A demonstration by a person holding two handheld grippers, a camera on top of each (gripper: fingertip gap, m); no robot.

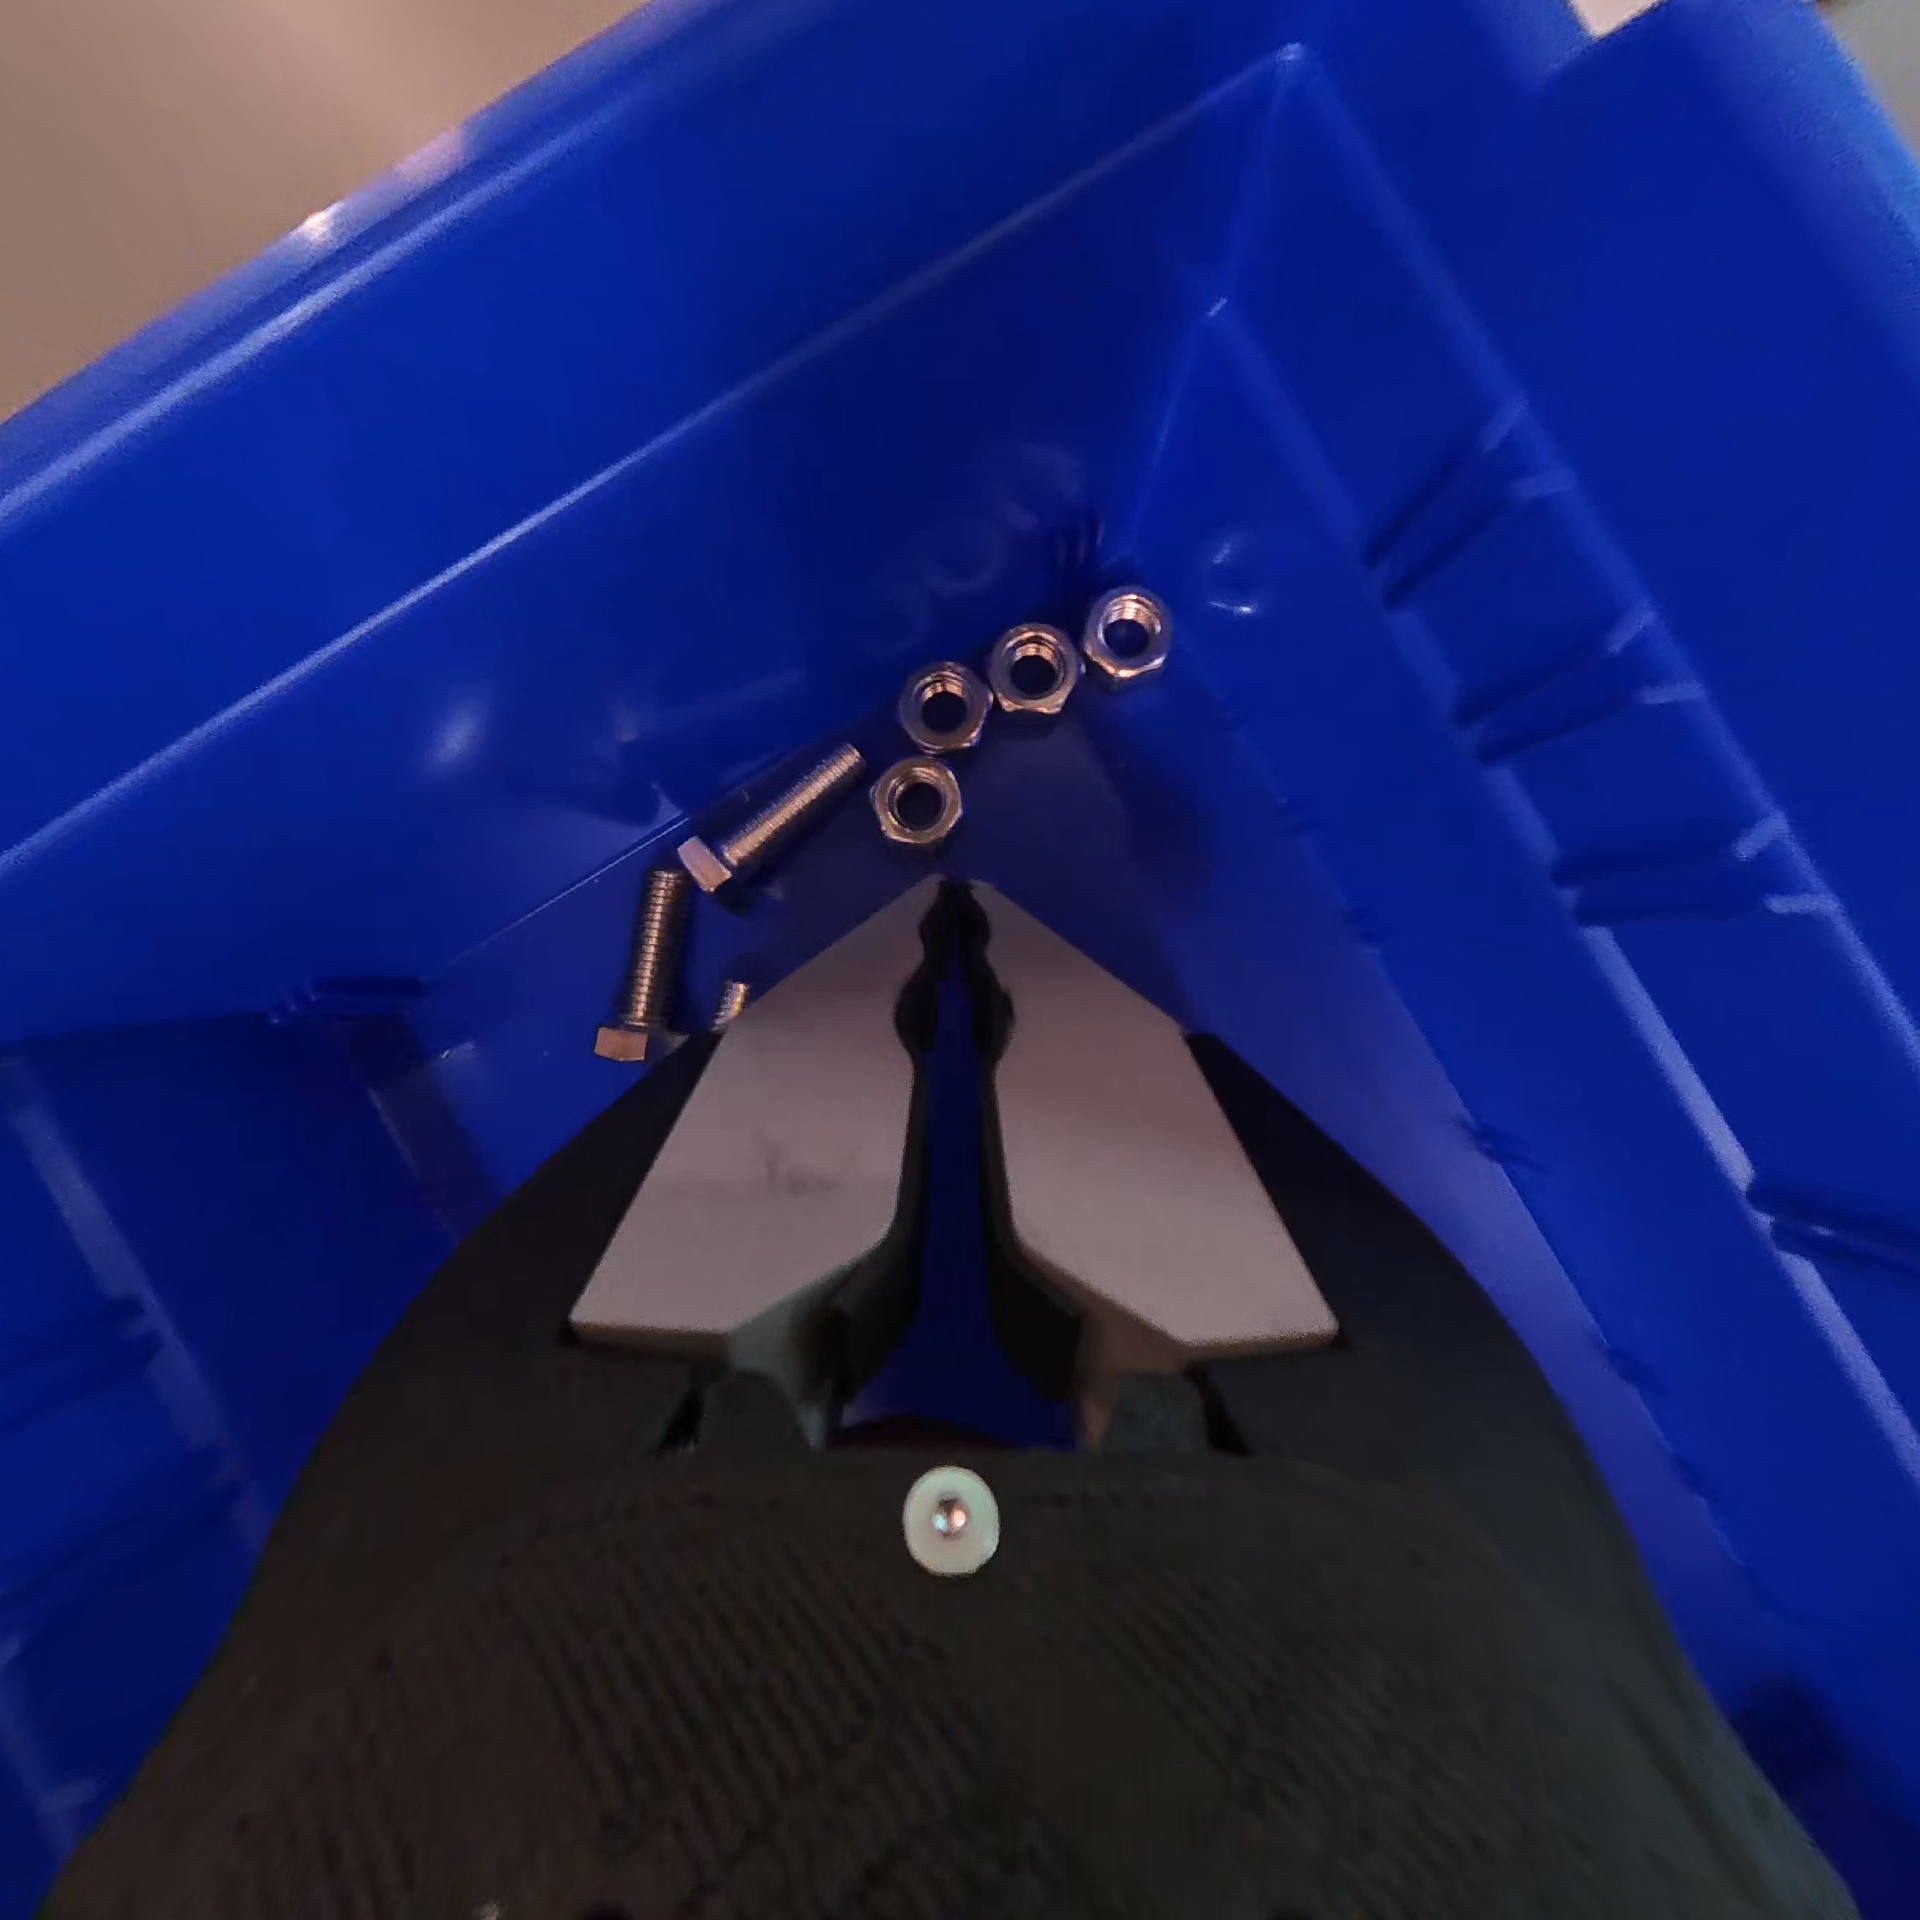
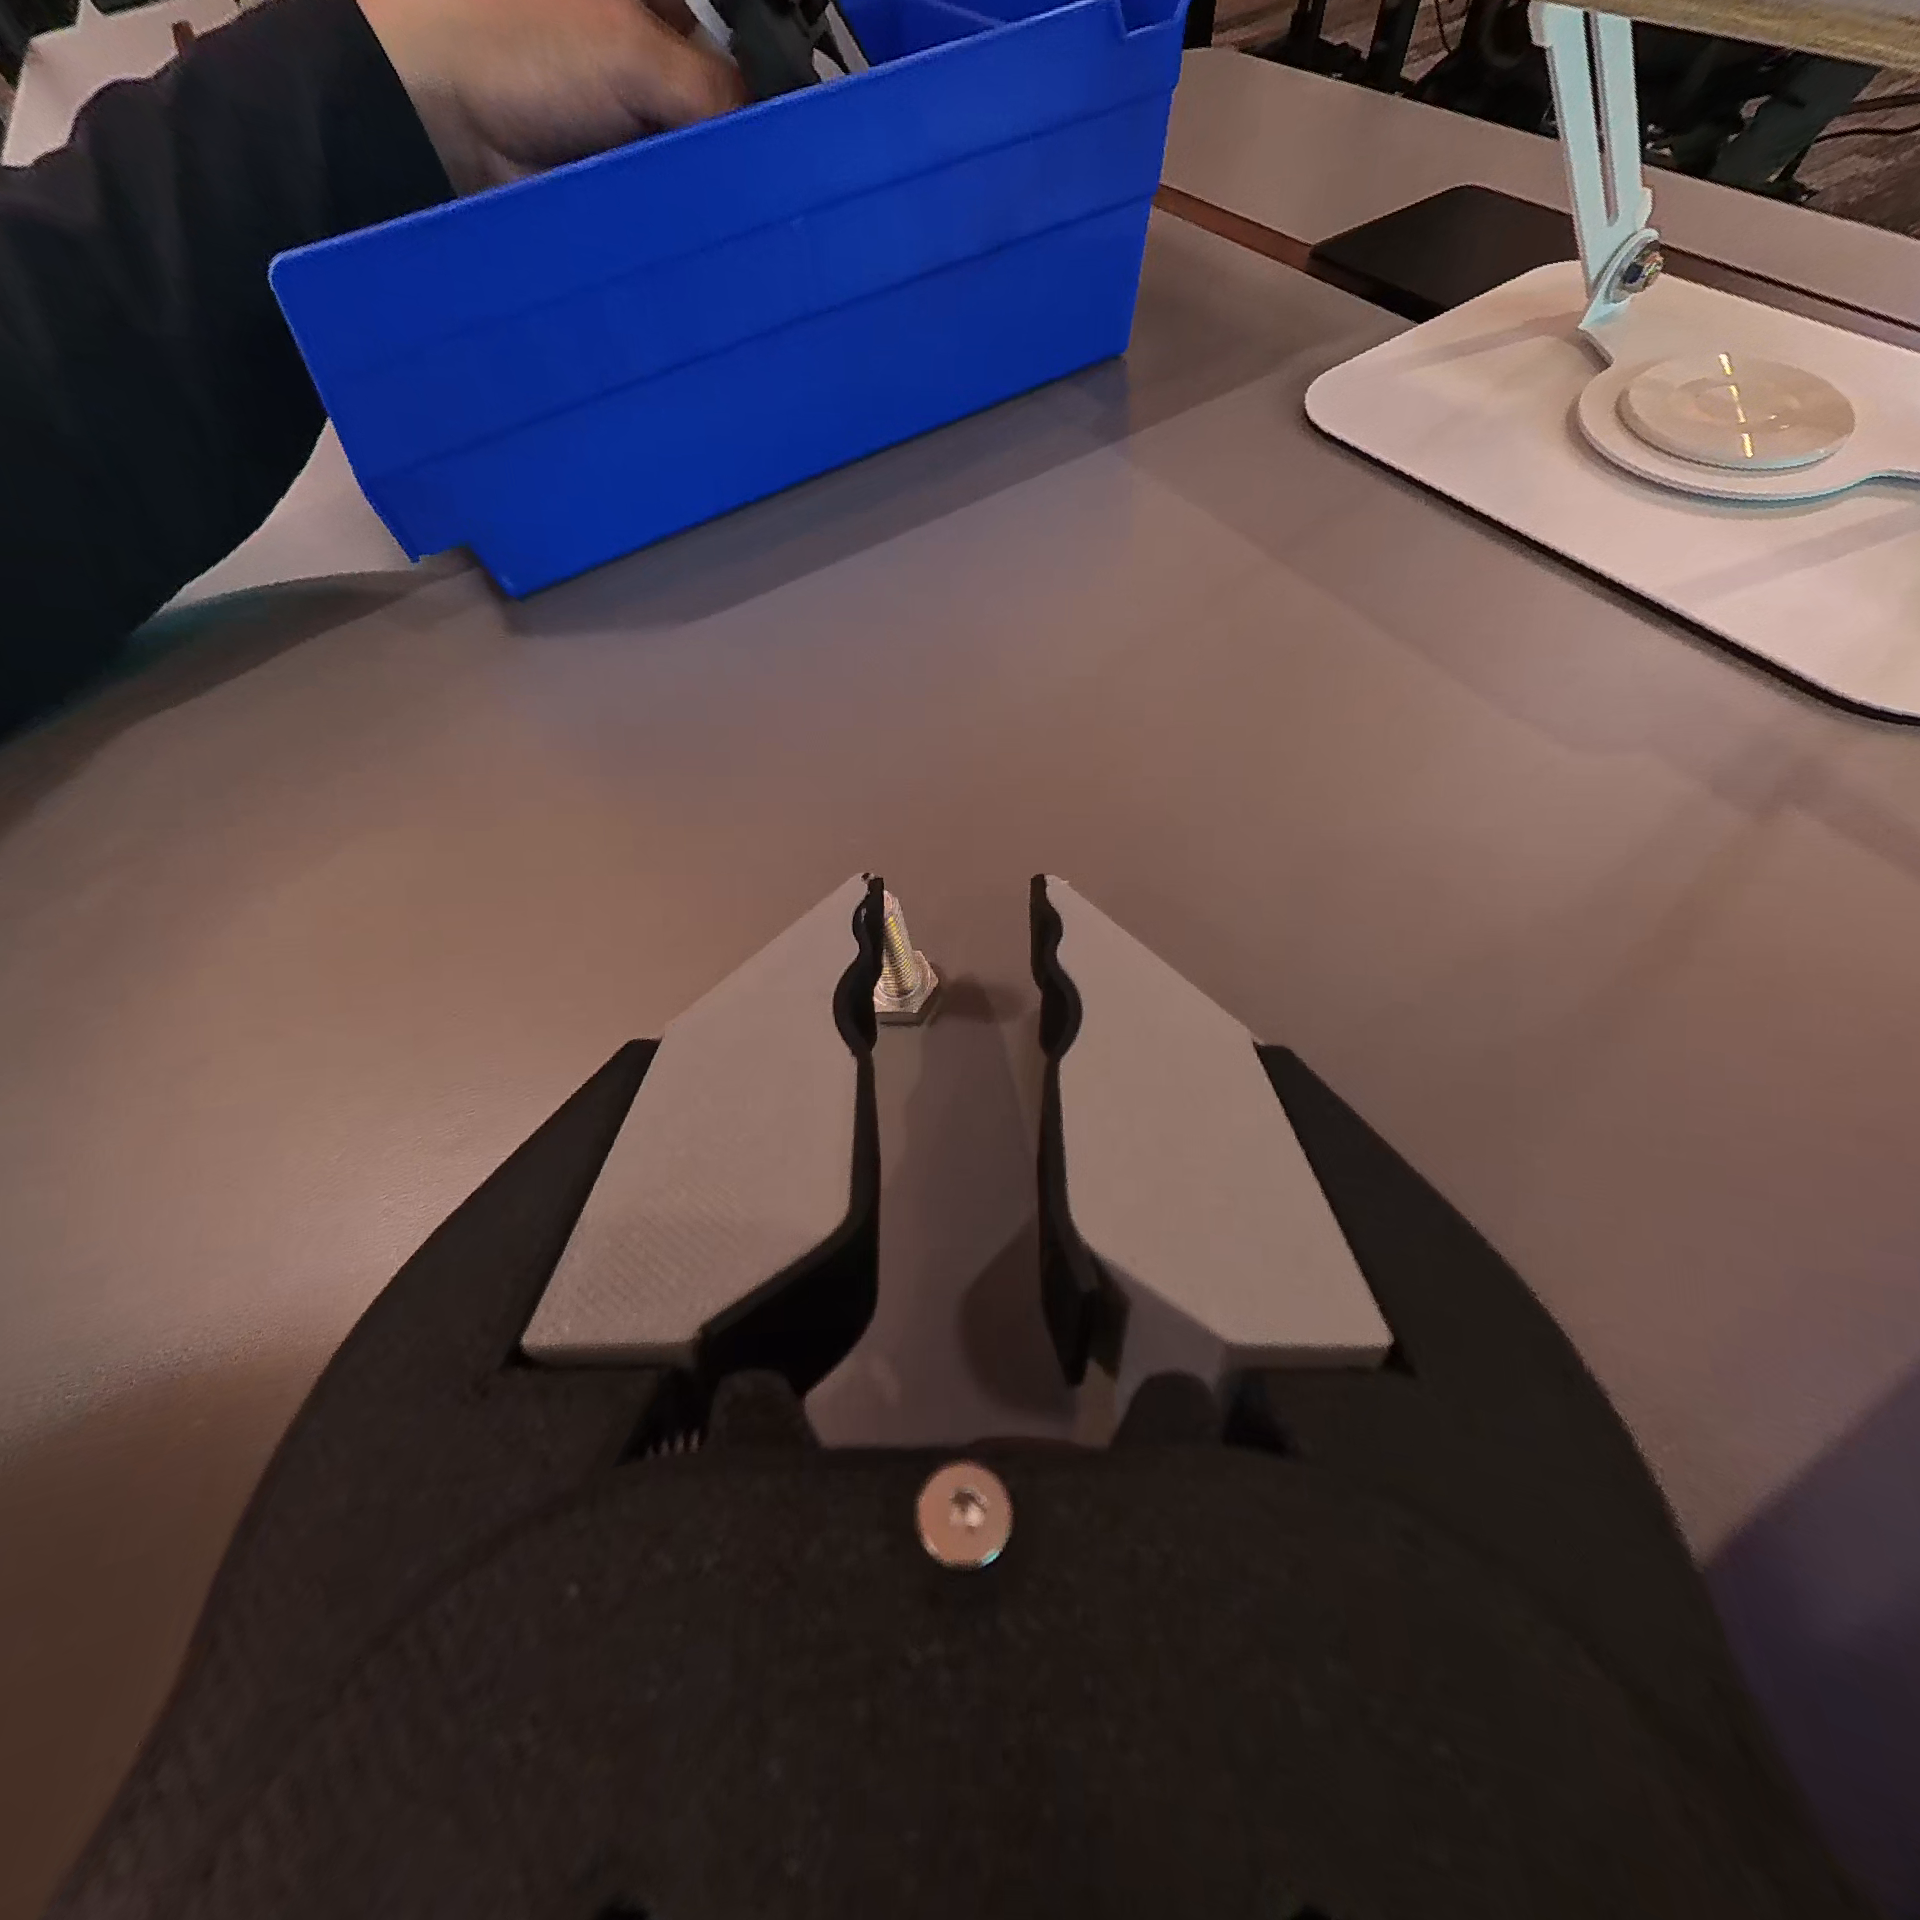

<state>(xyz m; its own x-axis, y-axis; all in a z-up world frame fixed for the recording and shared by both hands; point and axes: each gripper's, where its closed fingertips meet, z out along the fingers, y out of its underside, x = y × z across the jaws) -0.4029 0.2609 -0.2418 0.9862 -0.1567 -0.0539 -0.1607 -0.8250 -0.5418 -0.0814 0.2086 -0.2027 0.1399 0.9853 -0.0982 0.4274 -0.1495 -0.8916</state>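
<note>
My left gripper is inside a blue plastic bin, pointing into its corner. Its fingertips are together, with nothing visible between them. Several silver hex nuts lie in the corner; the nearest nut is just beyond the tips. Two hex bolts lie to the left. My right gripper is open low over the grey table. A silver hex bolt stands on its head between the fingers, close against the left finger. The right finger is apart from it.
In the right wrist view the blue bin stands at the far left of the table. A person's hand and dark sleeve reach into it. A white stand with a flat base sits at the right. There is about 35 centimetres between the tips of the two grippers.
</note>
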